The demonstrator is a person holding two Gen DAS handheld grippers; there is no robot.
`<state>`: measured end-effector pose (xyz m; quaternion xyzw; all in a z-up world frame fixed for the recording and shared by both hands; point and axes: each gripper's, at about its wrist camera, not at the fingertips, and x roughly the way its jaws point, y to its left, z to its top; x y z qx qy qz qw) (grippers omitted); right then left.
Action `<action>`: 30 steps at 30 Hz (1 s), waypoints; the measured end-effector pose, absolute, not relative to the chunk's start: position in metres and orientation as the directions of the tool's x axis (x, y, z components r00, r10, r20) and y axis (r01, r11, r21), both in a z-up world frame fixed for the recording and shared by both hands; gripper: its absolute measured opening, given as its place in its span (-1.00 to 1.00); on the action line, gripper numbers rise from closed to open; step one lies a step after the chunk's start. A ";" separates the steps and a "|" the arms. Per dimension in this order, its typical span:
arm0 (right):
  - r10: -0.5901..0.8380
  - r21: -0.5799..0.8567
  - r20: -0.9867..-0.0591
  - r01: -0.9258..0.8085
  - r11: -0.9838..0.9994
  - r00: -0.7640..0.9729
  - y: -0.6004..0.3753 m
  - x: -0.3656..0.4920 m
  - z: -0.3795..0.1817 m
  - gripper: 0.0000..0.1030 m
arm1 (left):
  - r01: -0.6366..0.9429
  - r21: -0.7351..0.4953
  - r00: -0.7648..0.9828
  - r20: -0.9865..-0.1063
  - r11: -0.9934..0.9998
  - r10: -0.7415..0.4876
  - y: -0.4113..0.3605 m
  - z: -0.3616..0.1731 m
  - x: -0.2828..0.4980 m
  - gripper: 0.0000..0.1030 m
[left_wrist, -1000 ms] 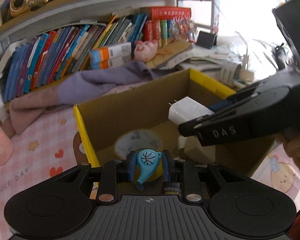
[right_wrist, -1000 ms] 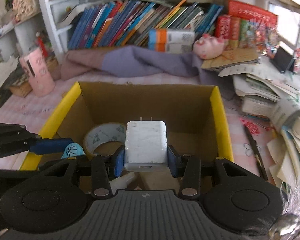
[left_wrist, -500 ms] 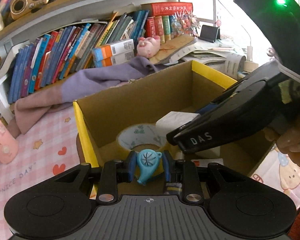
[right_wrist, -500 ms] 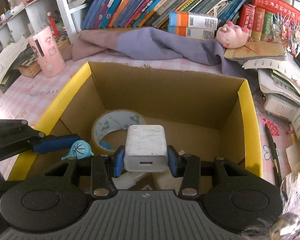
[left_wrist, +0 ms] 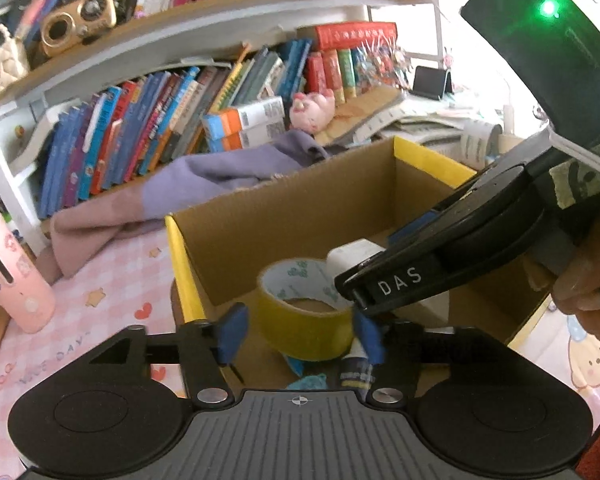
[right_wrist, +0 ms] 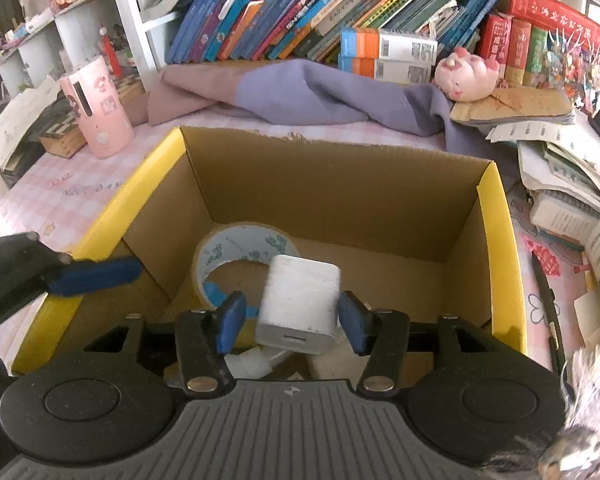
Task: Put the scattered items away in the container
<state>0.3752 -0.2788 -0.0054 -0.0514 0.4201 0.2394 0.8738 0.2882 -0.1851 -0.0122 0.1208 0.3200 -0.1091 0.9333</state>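
Two grippers: both over the yellow-rimmed cardboard box [right_wrist: 500,240].
Right gripper [right_wrist: 292,318]: fingers spread; white plug-in charger block [right_wrist: 300,304] tilted between them, contact unclear.
Left gripper [left_wrist: 300,334]: fingers apart, empty; yellow tape roll [left_wrist: 304,320] beyond.

Matt brown corrugated cardboard box [right_wrist: 332,184], glossy yellow tape roll [left_wrist: 304,328], smooth white plastic charger [right_wrist: 300,300], soft purple cloth [right_wrist: 300,92].

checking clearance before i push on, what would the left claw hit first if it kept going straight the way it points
Most likely the yellow roll of tape lying in the brown cardboard box with yellow rims: it sits dead ahead between the open left claw's blue fingers. The right claw crosses close beside it; depth is unclear.
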 end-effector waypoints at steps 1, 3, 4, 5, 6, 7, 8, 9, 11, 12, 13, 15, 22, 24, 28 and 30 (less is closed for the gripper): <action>0.379 0.113 -0.752 -0.460 0.880 0.540 -0.279 0.373 -0.004 0.07 | 0.276 0.160 0.779 -0.615 0.948 -0.123 -0.185 -0.010 0.286 0.34; 0.383 0.111 -0.735 -0.457 0.882 0.560 -0.280 0.368 0.001 0.11 | 0.262 0.169 0.793 -0.599 0.950 -0.112 -0.184 -0.006 0.280 0.38; 0.386 0.112 -0.725 -0.455 0.884 0.570 -0.281 0.365 0.003 0.13 | 0.255 0.170 0.798 -0.593 0.952 -0.108 -0.183 -0.003 0.277 0.43; 0.388 0.113 -0.716 -0.451 0.885 0.581 -0.281 0.362 0.006 0.15 | 0.247 0.169 0.804 -0.585 0.954 -0.105 -0.181 0.000 0.273 0.47; 0.388 0.113 -0.706 -0.447 0.888 0.592 -0.282 0.358 0.009 0.16 | 0.240 0.168 0.812 -0.575 0.956 -0.102 -0.179 0.003 0.269 0.48; 0.383 0.108 -0.695 -0.439 0.892 0.608 -0.283 0.355 0.011 0.16 | 0.232 0.167 0.818 -0.567 0.958 -0.100 -0.177 0.006 0.265 0.53; 0.376 0.102 -0.683 -0.429 0.898 0.626 -0.284 0.351 0.014 0.16 | 0.223 0.166 0.824 -0.559 0.961 -0.094 -0.175 0.009 0.261 0.58; 0.370 0.098 -0.671 -0.417 0.903 0.643 -0.285 0.347 0.017 0.16 | 0.213 0.165 0.829 -0.551 0.963 -0.089 -0.173 0.011 0.257 0.59; 0.359 0.099 -0.649 -0.393 0.914 0.670 -0.289 0.341 0.022 0.16 | 0.195 0.159 0.842 -0.533 0.968 -0.083 -0.167 0.016 0.248 0.60; 0.352 0.101 -0.639 -0.379 0.920 0.684 -0.290 0.337 0.024 0.16 | 0.188 0.156 0.847 -0.525 0.970 -0.079 -0.164 0.018 0.243 0.60; 0.344 0.102 -0.627 -0.364 0.926 0.699 -0.292 0.333 0.027 0.16 | 0.178 0.155 0.853 -0.516 0.972 -0.074 -0.161 0.021 0.238 0.63; 0.324 0.100 -0.606 -0.334 0.937 0.726 -0.294 0.324 0.032 0.20 | 0.158 0.164 0.864 -0.501 0.974 -0.056 -0.154 0.024 0.229 0.72; 0.271 0.046 -0.539 -0.293 0.955 0.798 -0.286 0.279 0.044 0.41 | 0.057 0.194 0.898 -0.439 0.979 0.035 -0.130 0.032 0.195 0.88; 0.270 0.046 -0.528 -0.291 0.956 0.805 -0.283 0.267 0.045 0.42 | 0.043 0.177 0.897 -0.440 0.983 0.040 -0.123 0.033 0.186 0.89; 0.265 0.030 -0.520 -0.292 0.956 0.812 -0.274 0.242 0.045 0.44 | 0.022 0.169 0.892 -0.448 0.985 0.057 -0.112 0.030 0.170 0.93; 0.262 0.025 -0.521 -0.292 0.956 0.812 -0.270 0.230 0.043 0.45 | 0.010 0.164 0.891 -0.449 0.986 0.066 -0.106 0.029 0.161 0.94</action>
